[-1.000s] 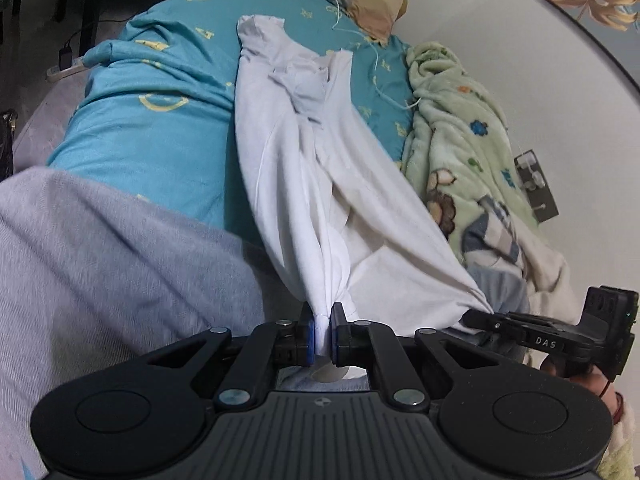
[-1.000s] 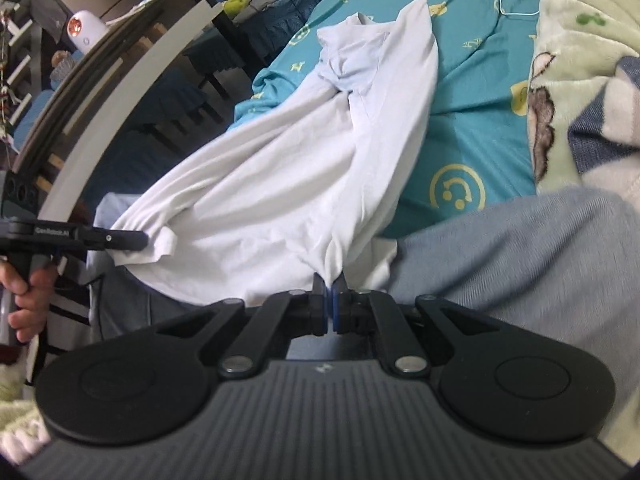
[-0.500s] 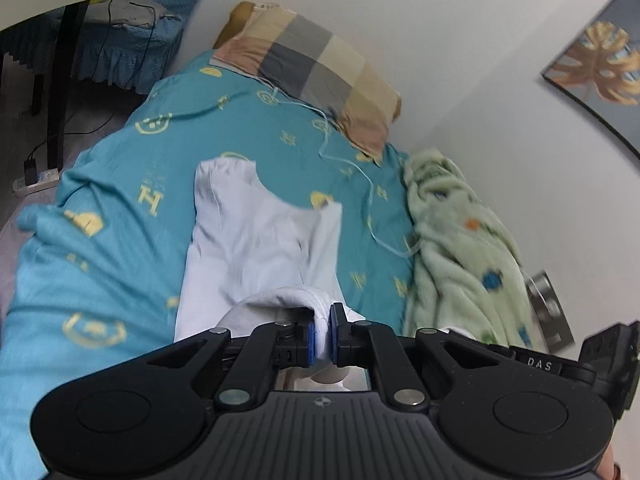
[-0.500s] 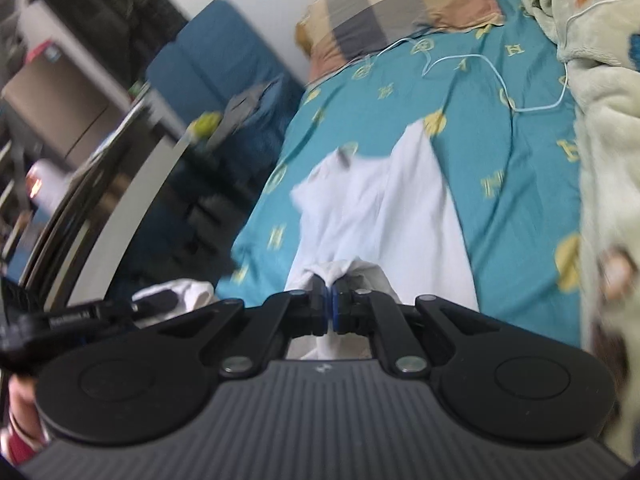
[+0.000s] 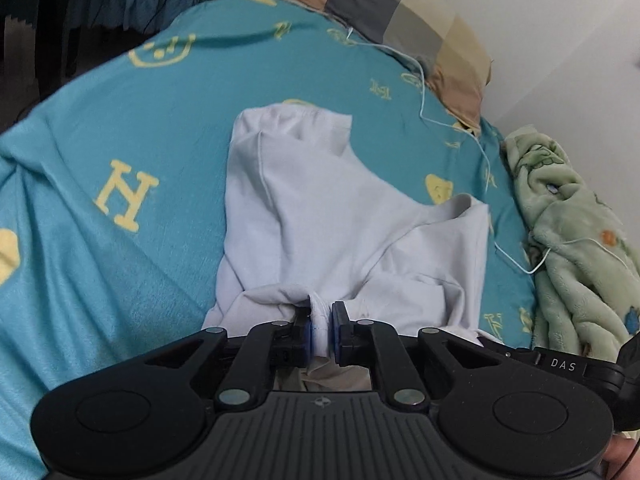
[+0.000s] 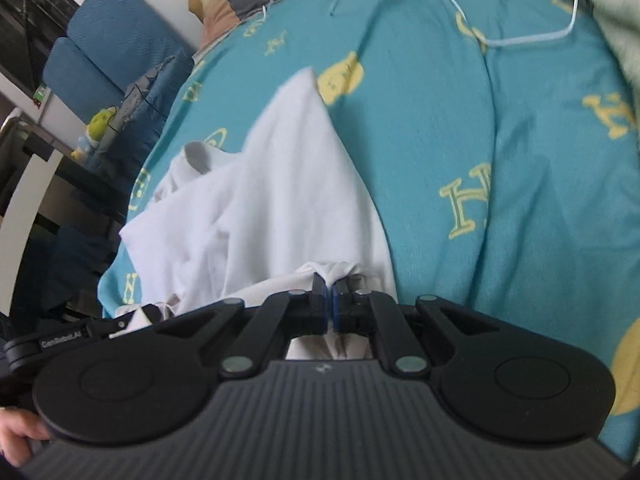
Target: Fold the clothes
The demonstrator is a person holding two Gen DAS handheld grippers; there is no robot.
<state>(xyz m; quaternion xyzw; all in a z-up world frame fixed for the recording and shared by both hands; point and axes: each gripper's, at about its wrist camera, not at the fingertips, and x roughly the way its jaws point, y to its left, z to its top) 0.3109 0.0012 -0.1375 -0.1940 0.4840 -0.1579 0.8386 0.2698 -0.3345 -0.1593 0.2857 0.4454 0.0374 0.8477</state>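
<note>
A white shirt [image 5: 328,208] lies on the teal bedspread [image 5: 120,152], its lower part doubled over toward the far end. My left gripper [image 5: 320,326] is shut on a bunched white hem, low over the shirt's near edge. In the right wrist view the same shirt [image 6: 272,200] spreads away to the left, and my right gripper [image 6: 330,304] is shut on another pinch of its white cloth. The right gripper's tip shows in the left wrist view at the lower right, labelled DAS [image 5: 560,364].
A checked pillow [image 5: 400,16] lies at the head of the bed. A pale green fleece blanket [image 5: 568,240] is heaped on the right side, with a thin white cable [image 5: 452,124] trailing across the bedspread [image 6: 520,160]. A blue chair [image 6: 112,44] stands beyond the bed's left edge.
Both grippers, still shut on the shirt's hem, have carried it up and forward over the bed and come down, so the shirt's lower half now lies folded over its upper half.
</note>
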